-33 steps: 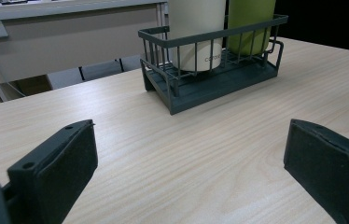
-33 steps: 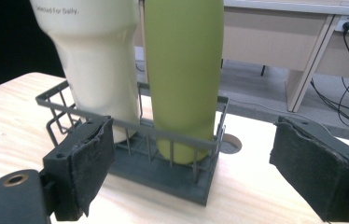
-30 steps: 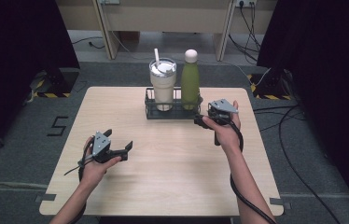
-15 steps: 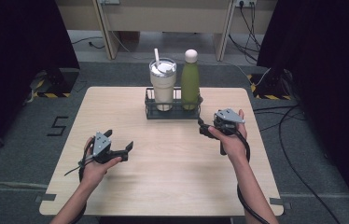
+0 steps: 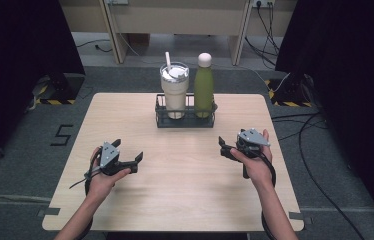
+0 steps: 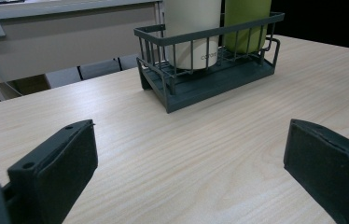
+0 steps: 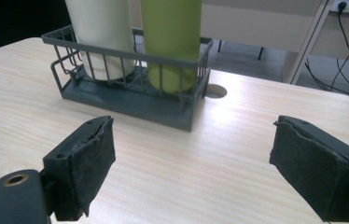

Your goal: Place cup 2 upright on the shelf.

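Note:
A dark wire basket (image 5: 185, 121) (image 6: 210, 81) (image 7: 130, 100) stands at the far middle of the wooden table (image 5: 175, 200). It holds a cream tumbler (image 5: 174, 92) (image 6: 192, 28) (image 7: 100, 28) with a lid and straw on its left, and a green bottle (image 5: 204, 85) (image 6: 247, 21) (image 7: 171, 37) with a white cap on its right. My left gripper (image 5: 134, 163) (image 6: 189, 172) is open at the near left, nothing between its pads. My right gripper (image 5: 223, 148) (image 7: 193, 168) is open at the near right, short of the basket, jaws wide and empty.
A round cable hole (image 7: 216, 91) sits in the table just behind the basket's right end. Cables (image 5: 320, 145) trail over the floor on the right. Desk legs (image 5: 115, 30) stand on the floor beyond the table's far edge.
My right gripper has drawn back from beside the basket toward the near right of the table. The left gripper has stayed where it was.

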